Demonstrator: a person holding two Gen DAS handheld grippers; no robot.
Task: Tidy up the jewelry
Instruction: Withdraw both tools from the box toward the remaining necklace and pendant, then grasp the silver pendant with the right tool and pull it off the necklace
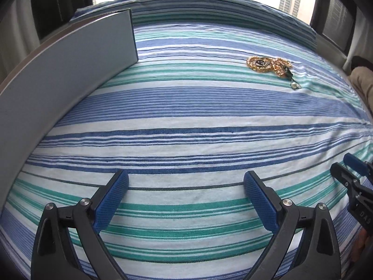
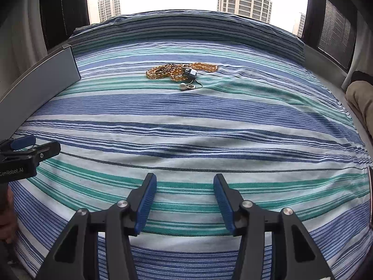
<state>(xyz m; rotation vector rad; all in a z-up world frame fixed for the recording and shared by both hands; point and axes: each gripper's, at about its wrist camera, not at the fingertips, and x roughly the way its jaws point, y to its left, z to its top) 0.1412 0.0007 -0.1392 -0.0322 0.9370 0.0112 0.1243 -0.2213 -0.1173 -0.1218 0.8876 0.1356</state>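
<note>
The beads [image 2: 177, 71] lie heaped on the bed [image 2: 186, 121] at twelve o'clock of the empty, spread right fingers [image 2: 184, 187] (left fingers [image 1: 186, 186] likewise wide), looking light, limp and tangle-prone, best pinched at an outer strand.

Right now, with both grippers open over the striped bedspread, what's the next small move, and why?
Probably ease the right gripper forward toward the jewelry pile. Both grippers are open and empty, and the amber beads lie tangled with a pearl piece nearly straight ahead of it, while they sit off to the right of the left gripper.
</note>
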